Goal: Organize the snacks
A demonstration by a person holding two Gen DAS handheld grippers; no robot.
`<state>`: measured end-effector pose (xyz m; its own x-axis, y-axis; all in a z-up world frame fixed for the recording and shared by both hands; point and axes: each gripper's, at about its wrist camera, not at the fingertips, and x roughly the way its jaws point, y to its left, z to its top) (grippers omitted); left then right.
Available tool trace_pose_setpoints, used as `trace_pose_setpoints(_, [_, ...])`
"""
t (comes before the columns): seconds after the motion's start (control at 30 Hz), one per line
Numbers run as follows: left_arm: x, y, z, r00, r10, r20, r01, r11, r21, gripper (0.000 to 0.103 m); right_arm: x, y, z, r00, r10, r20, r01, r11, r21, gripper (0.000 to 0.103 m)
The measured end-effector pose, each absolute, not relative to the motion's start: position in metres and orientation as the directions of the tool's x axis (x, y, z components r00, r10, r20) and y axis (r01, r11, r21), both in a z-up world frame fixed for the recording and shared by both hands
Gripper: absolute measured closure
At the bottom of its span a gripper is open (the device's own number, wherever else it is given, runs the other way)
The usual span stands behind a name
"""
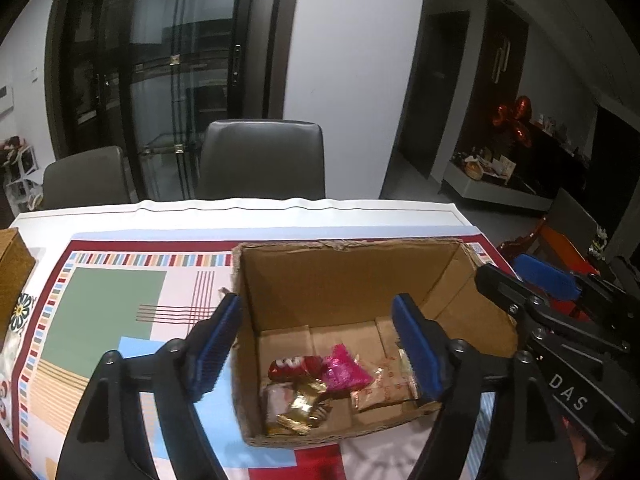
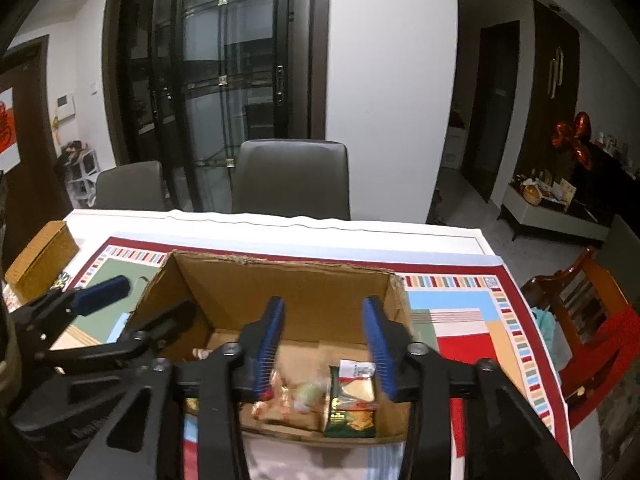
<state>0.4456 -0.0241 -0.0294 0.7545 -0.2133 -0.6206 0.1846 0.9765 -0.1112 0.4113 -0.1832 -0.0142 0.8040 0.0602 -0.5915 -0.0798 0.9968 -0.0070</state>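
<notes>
Left tongs (image 1: 316, 344) wide, right tongs (image 2: 326, 346) parted, empty, snacks (image 1: 316, 384) below in cardboard box (image 1: 340, 276)

Snack packets (image 1: 320, 384) in box (image 1: 352, 276) on table, chairs (image 1: 262, 160) behind

Two grey chairs (image 2: 292, 178) pushed up to the far edge of the surface (image 2: 280, 226), spread with a patterned cloth (image 2: 460, 320) in red, green and blue blocks. Behind, dark-framed glass doors (image 2: 224, 80) beside a white wall (image 2: 392, 80). Woven box (image 2: 42, 258) at the surface's left end. Orange foil balloons (image 2: 572, 136) above a cluttered low cabinet (image 2: 556, 216) at right; wooden chair (image 2: 580, 300) nearby.
</notes>
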Motion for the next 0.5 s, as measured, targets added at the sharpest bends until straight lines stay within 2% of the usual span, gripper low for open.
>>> trace_pose_setpoints(0.13, [0.442,-0.021,-0.026,0.766,-0.191,-0.614,0.167,0.981,-0.098,0.011,0.41,-0.191,-0.013,0.808,0.032,-0.588,-0.044,0.999,-0.006,0.031])
trace_pose_setpoints(0.23, [0.438,-0.018,-0.024,0.776,-0.172,-0.607,0.148,0.985,-0.09,0.001,0.407,-0.194,-0.011,0.813,0.006,-0.582,-0.015,1.0,-0.011,0.023])
trace_pose_setpoints(0.33, [0.432,-0.017,-0.021,0.786,-0.161,-0.597,0.144,0.987,-0.077,0.001,0.403,-0.196,-0.007,0.82,-0.011,-0.572,-0.002,1.0,-0.022,0.015])
trace_pose_setpoints(0.5, [0.423,-0.018,-0.016,0.797,-0.143,-0.587,0.139,0.989,-0.051,0.001,0.395,-0.198,-0.003,0.828,-0.018,-0.561,0.006,1.0,-0.024,0.013])
